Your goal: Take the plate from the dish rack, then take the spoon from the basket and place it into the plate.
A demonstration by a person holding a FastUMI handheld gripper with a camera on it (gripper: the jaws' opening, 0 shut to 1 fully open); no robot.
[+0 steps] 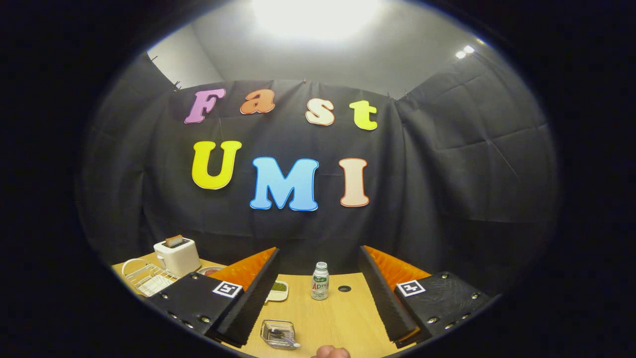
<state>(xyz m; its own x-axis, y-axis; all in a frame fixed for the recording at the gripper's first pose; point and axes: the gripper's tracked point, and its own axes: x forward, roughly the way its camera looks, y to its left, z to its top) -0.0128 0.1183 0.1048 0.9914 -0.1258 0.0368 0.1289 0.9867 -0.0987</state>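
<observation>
My gripper (318, 303) is held above the wooden table with its two fingers wide apart and nothing between them. A small clear basket (278, 332) sits on the table just inside the left finger, with a spoon (287, 340) lying in it. A white wire dish rack (148, 278) stands to the far left beyond the left finger, with a pale plate (155, 284) in it.
A white toaster (177, 255) with a slice in it stands behind the rack. A small bottle (320, 281) stands between the fingers, further ahead. A small white dish with green contents (278, 289) lies beside the left finger. A fingertip of a hand (332, 352) shows nearest me.
</observation>
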